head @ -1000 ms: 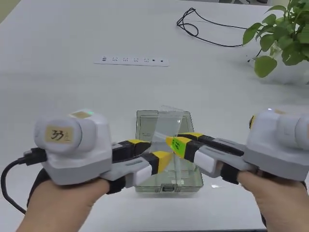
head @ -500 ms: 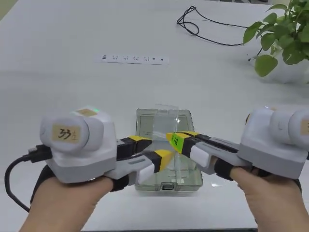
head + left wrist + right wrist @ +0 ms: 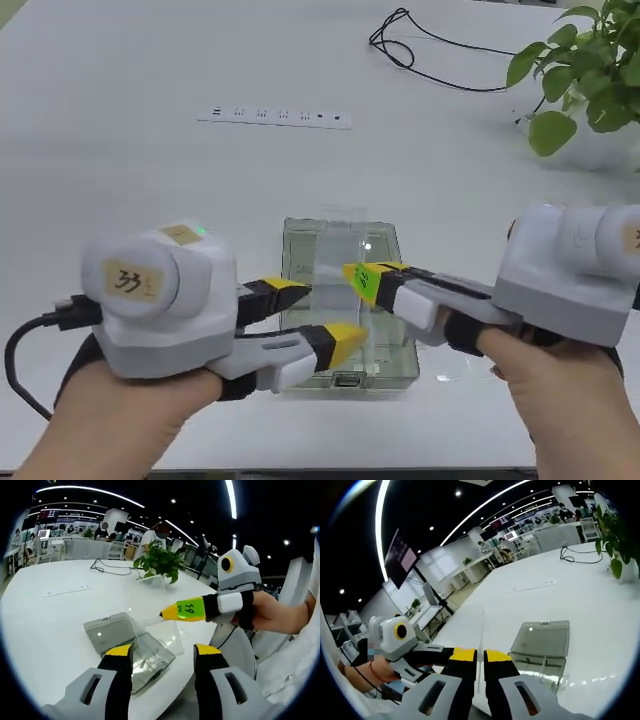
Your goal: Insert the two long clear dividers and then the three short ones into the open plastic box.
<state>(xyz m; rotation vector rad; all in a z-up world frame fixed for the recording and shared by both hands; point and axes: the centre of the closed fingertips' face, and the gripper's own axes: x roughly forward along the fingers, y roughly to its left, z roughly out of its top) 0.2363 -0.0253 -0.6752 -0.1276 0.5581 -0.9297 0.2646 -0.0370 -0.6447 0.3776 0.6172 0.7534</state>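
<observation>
The open clear plastic box (image 3: 297,236) lies on the white table between my hands, its lid folded out flat. My right gripper (image 3: 365,282) hovers over it, shut on a thin clear divider (image 3: 169,632) that hangs below its green-labelled tip (image 3: 186,611). In the right gripper view the divider (image 3: 481,640) shows edge-on as a fine line between the closed jaws (image 3: 480,656), with the box (image 3: 540,645) beyond. My left gripper (image 3: 318,313) is open just left of the box, its jaws (image 3: 163,652) holding nothing.
A white power strip (image 3: 275,117) lies further back on the table. A black cable (image 3: 440,50) loops at the far right, beside a potted plant (image 3: 585,70). The table's front edge runs just under my hands.
The divider, tilted high over the box a second ago, now sits lower and closer to the box in the right gripper. The left gripper has drawn back slightly toward the lower left.
</observation>
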